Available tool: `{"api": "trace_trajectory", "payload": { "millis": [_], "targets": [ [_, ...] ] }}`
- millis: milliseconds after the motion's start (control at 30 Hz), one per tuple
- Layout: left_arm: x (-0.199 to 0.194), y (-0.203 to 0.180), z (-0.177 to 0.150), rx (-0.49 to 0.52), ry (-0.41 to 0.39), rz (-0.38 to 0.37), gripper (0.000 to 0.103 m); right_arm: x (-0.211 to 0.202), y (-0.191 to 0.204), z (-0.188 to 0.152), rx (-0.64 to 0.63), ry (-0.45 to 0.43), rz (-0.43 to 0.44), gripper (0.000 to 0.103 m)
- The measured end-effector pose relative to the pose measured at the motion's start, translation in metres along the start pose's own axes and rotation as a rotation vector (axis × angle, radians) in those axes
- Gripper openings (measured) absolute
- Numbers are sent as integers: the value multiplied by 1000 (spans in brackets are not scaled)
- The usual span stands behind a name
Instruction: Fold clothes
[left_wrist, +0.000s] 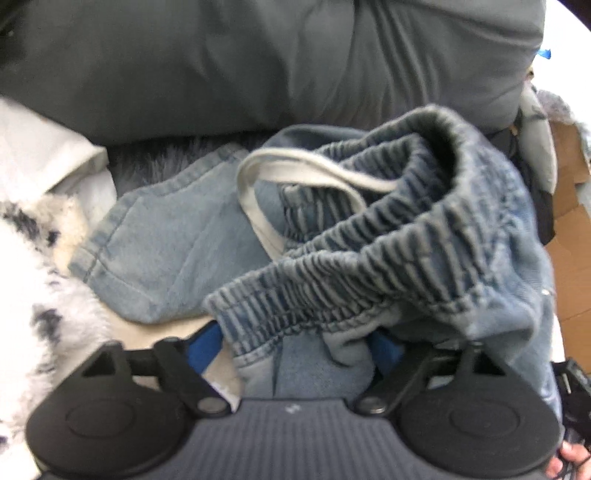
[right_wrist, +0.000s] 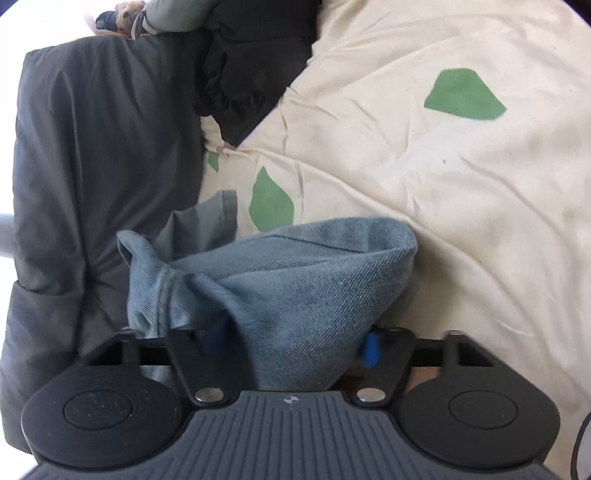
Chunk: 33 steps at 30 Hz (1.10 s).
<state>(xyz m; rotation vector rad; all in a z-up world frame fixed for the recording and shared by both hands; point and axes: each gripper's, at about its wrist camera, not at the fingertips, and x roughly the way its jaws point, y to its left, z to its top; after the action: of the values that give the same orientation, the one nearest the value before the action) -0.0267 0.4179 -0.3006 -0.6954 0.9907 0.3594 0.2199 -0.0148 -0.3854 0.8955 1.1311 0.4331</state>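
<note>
Over the bed (right_wrist: 424, 155), denim shorts (left_wrist: 184, 254) hang between both claws: left claw (left_wrist: 295, 343) pinches the elastic waistband (left_wrist: 369, 258), right claw (right_wrist: 291, 343) clamps bunched denim, probably to spread them for folding.

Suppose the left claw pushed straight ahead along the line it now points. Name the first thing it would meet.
Most likely the denim shorts: their gathered elastic waistband bunches directly ahead of the left claw, with cloth already between its blue pads. The grey cushion lies beyond; depth is unclear.
</note>
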Motion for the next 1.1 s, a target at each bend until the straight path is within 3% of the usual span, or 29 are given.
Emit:
{"api": "trace_trajectory", "payload": {
  "millis": [33,133,333,533,600,800,1100],
  "targets": [
    [-4,0,-1,-1,-6,-7,70,-2,1,3,-7,0,-1,40],
    [-13,-4,-3,1,-15,-25,52,-13,10,9,-66,3,-14,20],
    [-30,-15,-10,-18,-34,-44,35,-55,23,11,-115,-72,19,12],
    [-38,-21,-6,-10,-29,-66,27,-105,29,-1,-54,-159,-42,9],
    [-41,-22,-9,-22,-22,-110,3,-121,29,-6,-45,-174,-56,8],
    [-43,-43,-22,43,19,-149,4,-169,18,-17,-7,-217,-116,6],
    [-70,-54,-37,142,43,-111,15,-223,1,-37,71,-269,-216,5]
  ]
}}
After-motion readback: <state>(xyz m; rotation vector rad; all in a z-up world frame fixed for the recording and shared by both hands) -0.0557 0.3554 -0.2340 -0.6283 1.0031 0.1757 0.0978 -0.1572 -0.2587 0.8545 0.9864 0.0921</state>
